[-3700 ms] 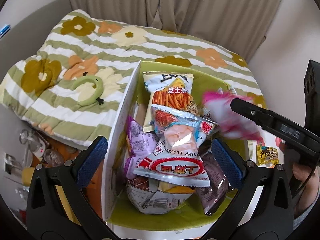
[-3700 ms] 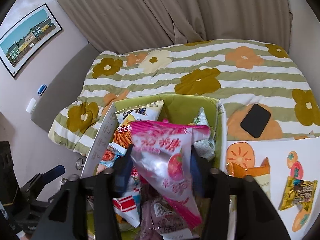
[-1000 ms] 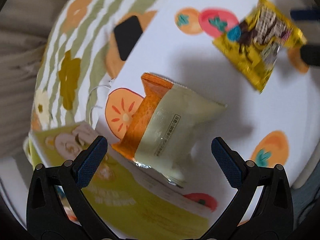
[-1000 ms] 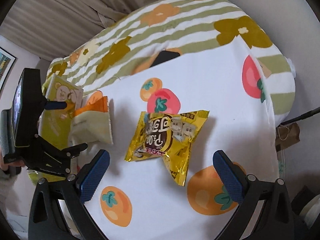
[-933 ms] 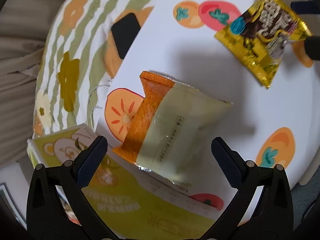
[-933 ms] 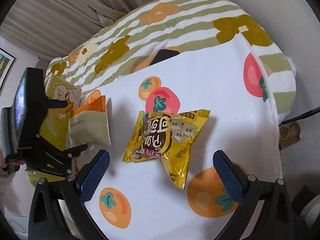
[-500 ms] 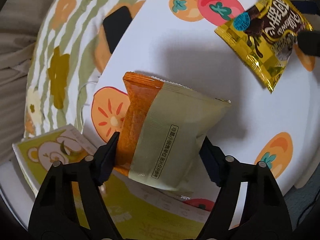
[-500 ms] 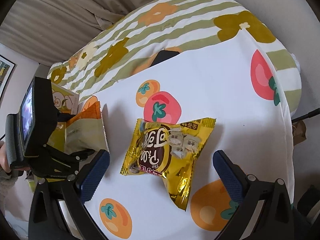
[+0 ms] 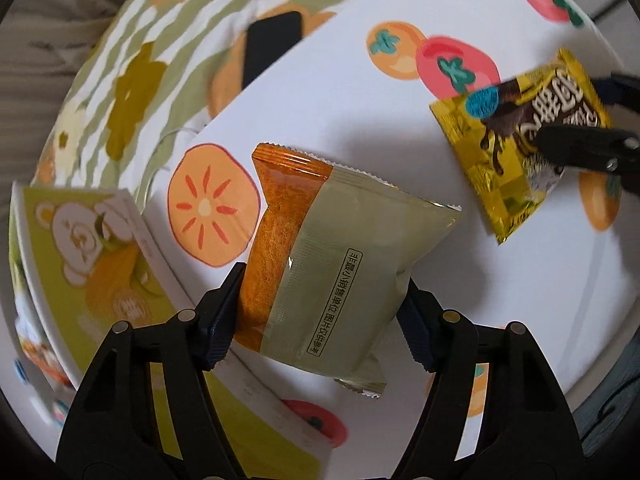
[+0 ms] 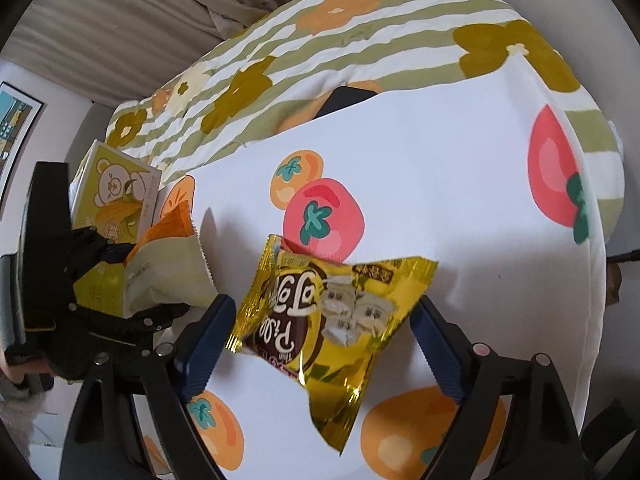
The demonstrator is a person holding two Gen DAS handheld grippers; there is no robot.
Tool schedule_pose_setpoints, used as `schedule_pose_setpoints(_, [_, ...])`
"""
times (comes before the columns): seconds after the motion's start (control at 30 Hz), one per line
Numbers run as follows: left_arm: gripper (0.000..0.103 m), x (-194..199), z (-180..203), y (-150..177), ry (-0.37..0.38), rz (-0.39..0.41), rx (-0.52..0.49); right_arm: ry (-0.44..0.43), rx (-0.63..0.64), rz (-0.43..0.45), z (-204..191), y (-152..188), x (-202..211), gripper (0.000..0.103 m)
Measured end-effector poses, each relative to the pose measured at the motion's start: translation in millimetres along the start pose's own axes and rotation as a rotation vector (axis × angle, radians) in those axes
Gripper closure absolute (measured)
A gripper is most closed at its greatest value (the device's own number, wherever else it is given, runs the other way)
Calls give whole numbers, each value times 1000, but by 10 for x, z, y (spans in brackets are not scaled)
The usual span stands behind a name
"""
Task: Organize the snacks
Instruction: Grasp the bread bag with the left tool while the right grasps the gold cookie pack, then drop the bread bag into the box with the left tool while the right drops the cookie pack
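White cloth printed with persimmons and tomatoes (image 9: pixel 328 92) fills the left wrist view. On it, the left gripper (image 9: pixel 320 300) pinches the orange-and-beige pillow snack packet (image 9: pixel 332 256) across its lower sides, beside the green bear-printed box (image 9: pixel 92 264). The packet looks light, puffy, slick and probably crushable, so side seams suit best. A second ago these jaws stood wide.

From the right wrist view, the right gripper (image 10: pixel 316 340), half closed, brackets the crinkly yellow foil chocolate snack bag (image 10: pixel 328 312); contact unclear, closer than before.

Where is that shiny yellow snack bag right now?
In the right wrist view, the yellow snack bag sits between the right gripper fingers, over the fruit-print cloth.
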State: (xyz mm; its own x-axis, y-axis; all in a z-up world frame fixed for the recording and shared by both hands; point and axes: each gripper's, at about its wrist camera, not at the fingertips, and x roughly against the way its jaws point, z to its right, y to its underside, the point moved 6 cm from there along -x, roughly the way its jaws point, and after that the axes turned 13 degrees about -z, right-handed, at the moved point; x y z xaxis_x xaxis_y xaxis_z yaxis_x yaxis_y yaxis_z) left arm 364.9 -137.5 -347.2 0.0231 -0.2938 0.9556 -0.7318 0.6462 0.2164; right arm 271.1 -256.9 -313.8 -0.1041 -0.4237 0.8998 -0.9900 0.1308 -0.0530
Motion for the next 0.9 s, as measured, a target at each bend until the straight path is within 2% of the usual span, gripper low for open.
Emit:
schedule_pose_setpoints(0.17, [36, 30, 1, 122, 57, 38, 126, -13, 32, -27, -36, -9, -84, 41])
schedule_pose_setpoints(0.37, [37, 131, -70, 262, 127, 97, 251, 4, 81, -12, -100, 27, -39, 50])
schedule_pose_setpoints(0.53, [37, 441, -162, 443, 165, 191, 332, 33, 116, 42, -190, 13, 172, 53])
schedule_pose_setpoints(0.67, [37, 863, -331, 663, 179, 294, 398, 52, 148, 90, -347, -29, 427, 53])
schedule_pose_setpoints(0.9, [37, 1446, -841, 1200, 177, 424, 515, 43, 246, 167, -969, -54, 897, 54])
